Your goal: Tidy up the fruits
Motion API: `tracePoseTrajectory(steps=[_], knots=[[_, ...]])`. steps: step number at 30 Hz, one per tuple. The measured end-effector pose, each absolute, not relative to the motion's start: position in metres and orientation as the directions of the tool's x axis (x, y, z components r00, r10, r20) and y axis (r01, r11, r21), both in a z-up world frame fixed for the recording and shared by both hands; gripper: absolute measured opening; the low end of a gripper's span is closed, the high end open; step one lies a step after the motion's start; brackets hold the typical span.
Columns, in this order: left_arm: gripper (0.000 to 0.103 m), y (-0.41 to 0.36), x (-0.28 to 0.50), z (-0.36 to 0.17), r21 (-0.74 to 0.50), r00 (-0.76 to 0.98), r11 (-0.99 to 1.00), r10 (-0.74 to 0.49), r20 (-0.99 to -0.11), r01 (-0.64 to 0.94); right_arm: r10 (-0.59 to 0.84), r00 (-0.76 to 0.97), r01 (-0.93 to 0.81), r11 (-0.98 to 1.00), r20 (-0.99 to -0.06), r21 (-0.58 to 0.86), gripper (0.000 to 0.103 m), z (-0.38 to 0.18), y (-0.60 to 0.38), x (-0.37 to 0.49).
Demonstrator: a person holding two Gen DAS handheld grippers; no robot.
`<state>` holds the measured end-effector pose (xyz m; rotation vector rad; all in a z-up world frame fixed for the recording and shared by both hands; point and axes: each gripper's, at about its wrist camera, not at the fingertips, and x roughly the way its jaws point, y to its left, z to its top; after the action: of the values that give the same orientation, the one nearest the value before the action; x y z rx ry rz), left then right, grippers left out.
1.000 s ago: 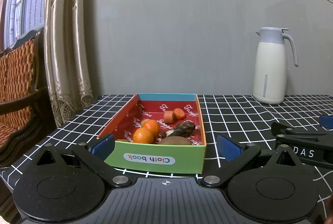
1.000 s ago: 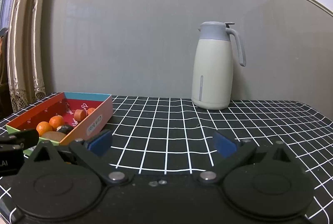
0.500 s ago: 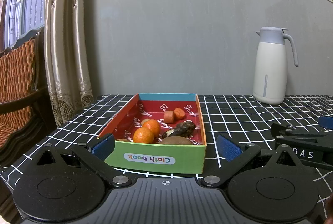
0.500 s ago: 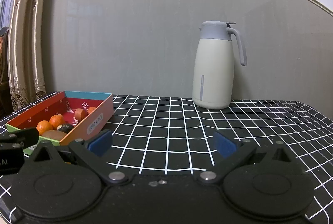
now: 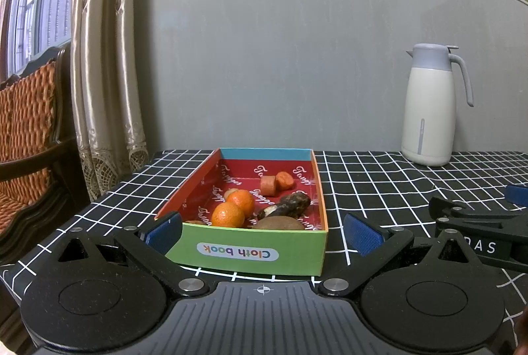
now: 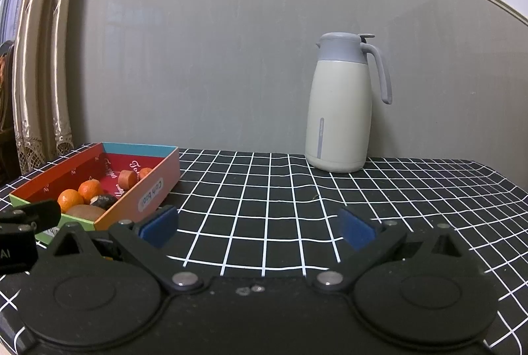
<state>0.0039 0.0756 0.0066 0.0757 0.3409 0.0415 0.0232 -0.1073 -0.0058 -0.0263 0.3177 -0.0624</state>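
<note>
Resting low on the black white-gridded tablecloth [image 6: 264, 190], both grippers sit idle with the fruit already gathered in the box.

The left gripper [image 5: 262, 231] has its blue-padded fingers spread wide and empty, straddling the near green end of the shallow cardboard box with the red printed lining [image 5: 244, 251]; the right gripper [image 6: 257, 224] is likewise spread and holds nothing, well apart from the cream thermos jug with the grey lid [image 6: 340, 111]. Inside the box lie two round orange tangerines [image 5: 227, 214], a brown kiwi [image 5: 279, 223], a dark lumpy piece [image 5: 287, 205] and two orange-red cut chunks [image 5: 276, 182]. The risk, as I judge it, is the light box: a forward push by the left gripper would shove or tip it, rolling the tangerines about.
</note>
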Motion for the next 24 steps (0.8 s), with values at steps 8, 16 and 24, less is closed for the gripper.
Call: tracePoseTrajectory(steps=[8,16,24], knots=[[0.103,0.0755,0.0043,0.0066,0.083,0.941,0.996,0.054,-0.333,-0.027,-0.063,0.948,0.054,0.998,-0.311,-0.039,0.103,-0.0061,-0.1083,0.0232],[0.103,0.0757,0.0045,0.0070,0.079,0.941,0.996,0.057,-0.333,-0.032,-0.063,0.948,0.053,0.998,-0.313,-0.040,0.103,-0.0066,-0.1082,0.0233],[0.103,0.0751,0.0054,0.0067,0.079,0.941,0.996,0.059,-0.333,-0.035,-0.065,0.947,0.055,0.998,-0.313,-0.039,0.103,-0.0061,-0.1079,0.0232]])
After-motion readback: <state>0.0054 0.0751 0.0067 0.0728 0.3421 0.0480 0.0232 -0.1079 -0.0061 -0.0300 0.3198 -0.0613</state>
